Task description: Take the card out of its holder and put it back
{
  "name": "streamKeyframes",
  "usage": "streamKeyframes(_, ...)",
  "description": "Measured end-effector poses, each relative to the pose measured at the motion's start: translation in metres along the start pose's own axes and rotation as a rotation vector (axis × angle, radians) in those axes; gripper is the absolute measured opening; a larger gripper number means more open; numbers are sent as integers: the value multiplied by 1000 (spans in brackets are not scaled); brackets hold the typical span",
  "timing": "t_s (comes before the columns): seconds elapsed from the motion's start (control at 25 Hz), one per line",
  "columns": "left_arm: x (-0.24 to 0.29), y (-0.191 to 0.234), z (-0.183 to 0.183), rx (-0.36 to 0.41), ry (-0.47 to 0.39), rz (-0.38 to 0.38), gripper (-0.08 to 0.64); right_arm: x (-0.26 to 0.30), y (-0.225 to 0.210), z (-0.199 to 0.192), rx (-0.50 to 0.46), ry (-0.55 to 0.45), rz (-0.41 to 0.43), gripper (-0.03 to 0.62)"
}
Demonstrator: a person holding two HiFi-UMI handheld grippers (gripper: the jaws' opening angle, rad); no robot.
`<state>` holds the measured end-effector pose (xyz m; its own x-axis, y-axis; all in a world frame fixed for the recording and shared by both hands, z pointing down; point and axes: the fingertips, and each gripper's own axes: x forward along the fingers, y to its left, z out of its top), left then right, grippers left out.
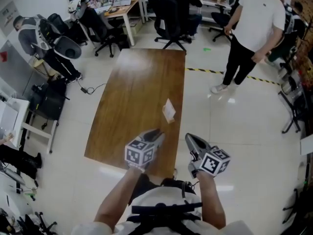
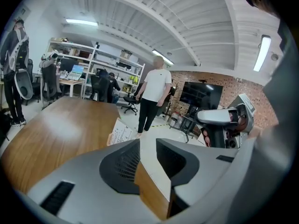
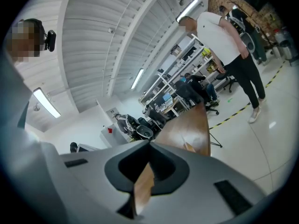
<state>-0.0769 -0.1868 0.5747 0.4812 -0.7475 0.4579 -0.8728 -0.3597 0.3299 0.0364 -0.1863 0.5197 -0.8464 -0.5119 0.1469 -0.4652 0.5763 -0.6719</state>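
A white printed card (image 1: 168, 110) stands tilted in its small holder near the right edge of the brown wooden table (image 1: 132, 92). In the left gripper view the card (image 2: 120, 133) shows just past the jaws, on the table's right side. My left gripper (image 1: 157, 132) hovers over the table's near right corner, short of the card. Its jaws (image 2: 147, 141) stand a little apart with nothing between them. My right gripper (image 1: 188, 138) is beside the table's edge, over the floor. In the right gripper view its tips (image 3: 149, 143) meet, empty, with the card (image 3: 189, 147) ahead.
A person in a white shirt (image 1: 254, 28) stands on the floor beyond the table's far right corner. Office chairs (image 1: 171, 18) and desks line the back. Yellow-black tape (image 1: 205, 71) crosses the floor. Racks and stands (image 1: 293, 102) stand at the right.
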Motion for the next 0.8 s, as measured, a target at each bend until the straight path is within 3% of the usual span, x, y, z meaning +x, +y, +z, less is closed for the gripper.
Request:
streamKeyframes(0.12, 15, 7, 3, 27, 19, -14, 170, 1, -3, 4, 1, -12, -15, 9)
streamKeyframes(0.28, 42, 18, 6, 75, 64, -27, 340, 1, -10, 7, 5, -28, -39, 9)
streamKeyframes(0.44, 71, 33, 4, 120, 117, -50, 454, 2, -19, 4, 21, -30, -76, 9)
streamKeyframes(0.8, 124, 54, -9, 205, 178, -93, 545, 10, -32, 1, 45, -39, -133, 9)
